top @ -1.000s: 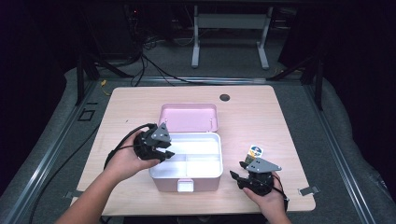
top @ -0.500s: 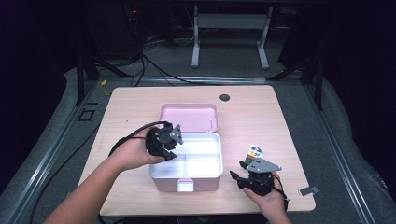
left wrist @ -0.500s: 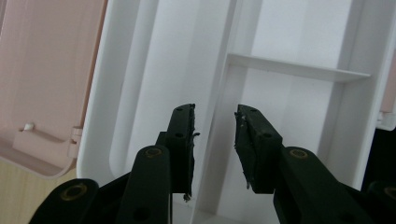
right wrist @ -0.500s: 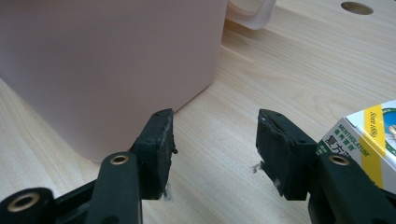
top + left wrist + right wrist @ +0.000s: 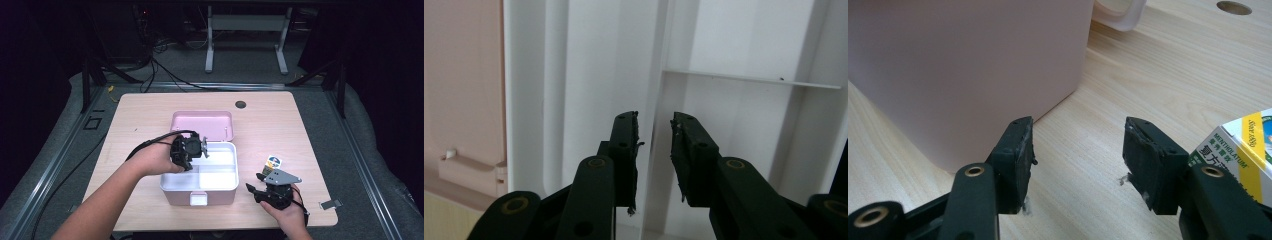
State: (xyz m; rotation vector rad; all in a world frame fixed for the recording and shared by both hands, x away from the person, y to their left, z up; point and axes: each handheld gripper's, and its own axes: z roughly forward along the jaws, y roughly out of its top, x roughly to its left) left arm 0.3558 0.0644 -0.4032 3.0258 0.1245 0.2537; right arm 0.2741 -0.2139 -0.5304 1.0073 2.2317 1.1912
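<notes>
At the centre of the high view the pink box (image 5: 200, 182) sat open on the surface (image 5: 300, 130), its lid (image 5: 202, 122) lying just behind it toward the top of the frame. The left tool (image 5: 202, 150) hung over the box's left compartment, pointing down into the white tray (image 5: 744, 45). Its jaws had just been closing, with the tray's divider wall (image 5: 655, 120) between the pads but not yet pinched, so the tool was still open, probably lining up to lift the tray out by that wall. At the lower right the right tool (image 5: 255, 187) rested on the surface, jaws apart and empty, beside the box's pink wall (image 5: 963, 70). A small carton (image 5: 1243, 145) stood just to its right, likely waiting for its turn.
</notes>
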